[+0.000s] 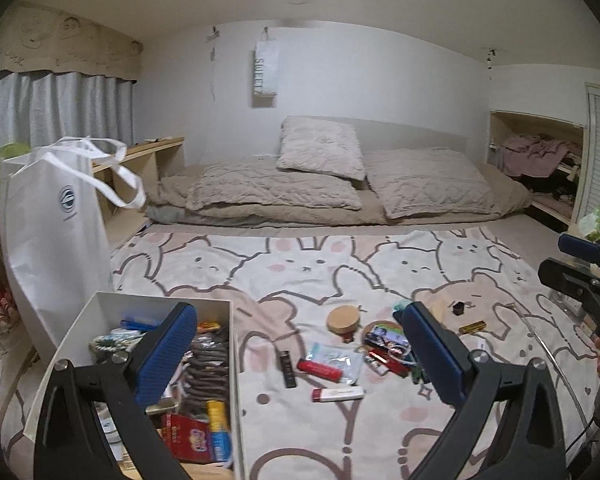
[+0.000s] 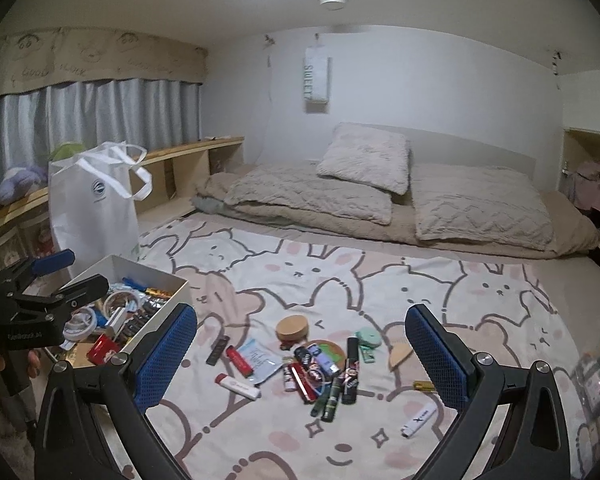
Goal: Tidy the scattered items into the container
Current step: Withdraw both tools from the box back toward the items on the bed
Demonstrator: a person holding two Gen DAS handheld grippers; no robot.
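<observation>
The white box (image 1: pixel 160 301) (image 2: pixel 153 276) stands at the left on the bunny-print blanket, holding snacks, tape rolls and pens. Scattered to its right lie a round wooden lid (image 1: pixel 343 319) (image 2: pixel 292 329), a red lighter (image 1: pixel 319 369) (image 2: pixel 240 360), a white lighter (image 1: pixel 338 394) (image 2: pixel 238 386), a pale packet (image 1: pixel 336 358) (image 2: pixel 260 360), a black stick (image 1: pixel 287 368) (image 2: pixel 218 350), a gold battery (image 1: pixel 473 326) (image 2: pixel 424 386) and a heap of small tubes on a cork coaster (image 1: pixel 386 344) (image 2: pixel 324 362). My left gripper (image 1: pixel 300 344) (image 2: pixel 70 274) hangs open over the box. My right gripper (image 2: pixel 300 356) (image 1: pixel 572 260) is open above the heap, holding nothing.
A white tote bag (image 1: pixel 56 220) (image 2: pixel 96 216) stands just behind the box. Pillows and a folded duvet (image 1: pixel 320 184) (image 2: pixel 380 200) fill the far end of the bed. A wooden shelf (image 2: pixel 188 152) runs along the left. A white stick marked X (image 2: pixel 419 420) lies near right.
</observation>
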